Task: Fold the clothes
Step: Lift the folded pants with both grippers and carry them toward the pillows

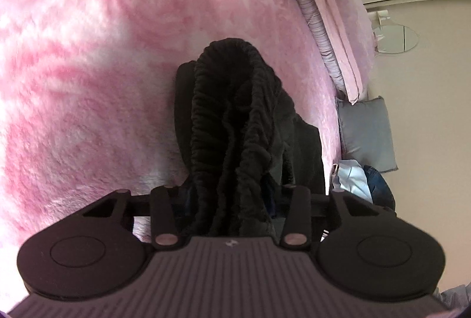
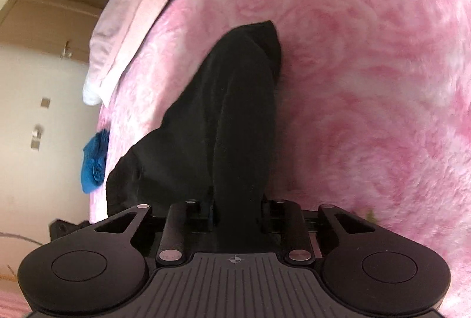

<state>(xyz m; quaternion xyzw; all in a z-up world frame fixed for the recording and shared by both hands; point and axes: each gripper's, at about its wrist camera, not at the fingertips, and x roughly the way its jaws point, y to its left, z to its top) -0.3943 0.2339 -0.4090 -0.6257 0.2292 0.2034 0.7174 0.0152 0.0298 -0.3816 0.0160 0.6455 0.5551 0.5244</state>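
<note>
Ribbed black garment (image 1: pixel 235 123) bunched over fluffy pink blanket (image 1: pixel 73 67).

You work over a bed covered with a fluffy pink blanket (image 1: pixel 88 67) with a rose pattern. On it lies a black garment (image 2: pixel 223 112), partly lifted, its gathered waistband (image 1: pixel 235 117) toward the left camera. At the bed's edge you see a folded pale pink sheet (image 2: pixel 129 23). A blue cloth (image 2: pixel 94 162) hangs at the blanket's side. A grey pillow (image 1: pixel 365 135) lies beside the bed.
</note>
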